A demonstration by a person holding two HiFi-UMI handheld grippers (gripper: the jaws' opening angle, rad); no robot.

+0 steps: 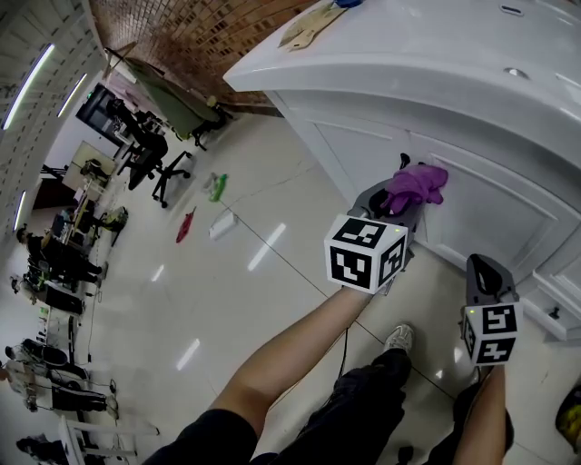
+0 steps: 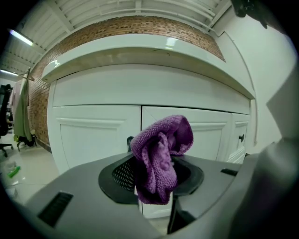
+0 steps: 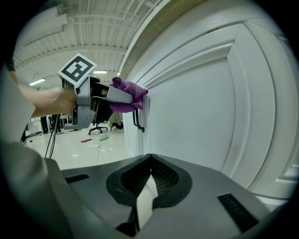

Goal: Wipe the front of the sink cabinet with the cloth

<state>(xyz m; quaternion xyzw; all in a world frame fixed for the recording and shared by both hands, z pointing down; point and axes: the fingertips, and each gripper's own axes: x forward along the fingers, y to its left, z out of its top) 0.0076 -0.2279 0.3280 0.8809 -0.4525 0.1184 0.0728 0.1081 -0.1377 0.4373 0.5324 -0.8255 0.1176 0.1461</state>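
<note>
The white sink cabinet (image 1: 495, 213) fills the upper right of the head view. My left gripper (image 1: 398, 198) is shut on a bunched purple cloth (image 1: 416, 186) and holds it up against the cabinet door. In the left gripper view the cloth (image 2: 161, 151) sticks up out of the jaws (image 2: 159, 175), in front of the seam between two doors (image 2: 93, 135). The right gripper view shows the cloth (image 3: 128, 95) at the door's edge, just above a dark handle (image 3: 137, 119). My right gripper (image 1: 486, 271) hangs lower to the right, shut and empty (image 3: 149, 164), beside a door panel (image 3: 196, 121).
A wooden utensil (image 1: 309, 25) lies on the countertop. A green bottle (image 1: 218, 186), a red item (image 1: 185, 225) and a white item (image 1: 222, 224) lie on the glossy floor to the left. Office chairs (image 1: 154, 163) stand further off. A small knob (image 2: 241, 137) marks the right-hand door.
</note>
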